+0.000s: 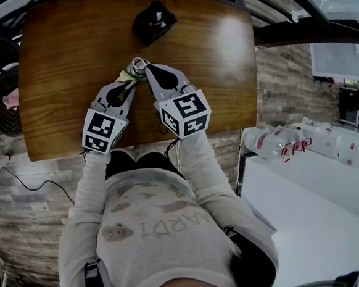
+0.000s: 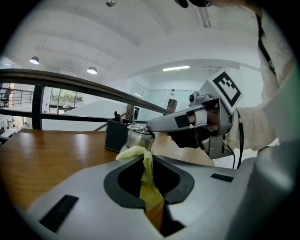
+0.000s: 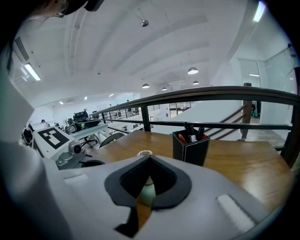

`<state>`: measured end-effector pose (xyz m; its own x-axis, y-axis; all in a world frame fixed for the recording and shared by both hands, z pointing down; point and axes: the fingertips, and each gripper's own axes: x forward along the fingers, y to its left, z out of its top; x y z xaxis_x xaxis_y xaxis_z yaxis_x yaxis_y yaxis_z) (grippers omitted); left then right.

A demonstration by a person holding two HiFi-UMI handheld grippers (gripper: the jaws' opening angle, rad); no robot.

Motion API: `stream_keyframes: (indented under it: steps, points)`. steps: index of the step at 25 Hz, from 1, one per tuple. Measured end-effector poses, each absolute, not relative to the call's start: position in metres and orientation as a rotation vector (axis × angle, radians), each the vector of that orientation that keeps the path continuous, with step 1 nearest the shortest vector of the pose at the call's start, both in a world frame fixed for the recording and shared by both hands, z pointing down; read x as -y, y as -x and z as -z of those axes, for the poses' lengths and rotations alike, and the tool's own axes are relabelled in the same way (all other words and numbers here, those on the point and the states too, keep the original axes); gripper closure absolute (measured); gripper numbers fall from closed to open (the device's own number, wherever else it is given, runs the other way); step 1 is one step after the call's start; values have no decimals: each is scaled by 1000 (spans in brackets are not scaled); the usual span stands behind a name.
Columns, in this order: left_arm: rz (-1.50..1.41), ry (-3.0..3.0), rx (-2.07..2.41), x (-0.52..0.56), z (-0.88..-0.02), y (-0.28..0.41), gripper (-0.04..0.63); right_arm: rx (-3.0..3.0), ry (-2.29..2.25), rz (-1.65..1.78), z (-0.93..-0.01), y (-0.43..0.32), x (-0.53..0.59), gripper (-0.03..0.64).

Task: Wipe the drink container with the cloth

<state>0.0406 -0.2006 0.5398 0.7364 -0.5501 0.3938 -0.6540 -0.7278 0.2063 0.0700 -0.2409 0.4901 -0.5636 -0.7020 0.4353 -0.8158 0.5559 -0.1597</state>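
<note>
Pinching the cloth [image 2: 146,180], left gripper [image 1: 131,81] sits beside the drink container [image 2: 138,137] clamped in right gripper [image 1: 144,68]; wooden table [image 1: 62,62] beneath, railing [image 3: 211,92] beyond.

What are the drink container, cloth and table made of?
The drink container looks like metal: brushed silver body, shiny rim. The cloth is thin soft fabric, yellow-green, bunched where the left gripper pinches it. The table is wood or wood-look laminate, can't tell which: grain lines, glossy glare.

Bright, even light from ceiling lamps [image 2: 92,70]; glare streaks the table [image 1: 223,34]. The 2 gripper views bulge, with dark vignetted corners. The close cloth [image 2: 149,185] is blurred.
</note>
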Motion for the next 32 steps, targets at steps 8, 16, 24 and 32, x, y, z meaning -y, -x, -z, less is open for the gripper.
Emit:
stream_keyframes:
  steps: [8, 16, 24, 32]
  points:
    - [-421, -2638, 842, 192, -536, -61, 565, 2468, -1244, -502, -490, -69, 240, 606]
    - [-416, -2613, 819, 192, -540, -71, 565, 2462, -1245, -482, -491, -70, 241, 607]
    - [-452, -2586, 823, 188, -546, -74, 565, 2461, -1248, -484, -491, -71, 240, 607]
    - [-537, -2523, 812, 183, -566, -71, 565, 2463, -1244, -482, -490, -69, 241, 606]
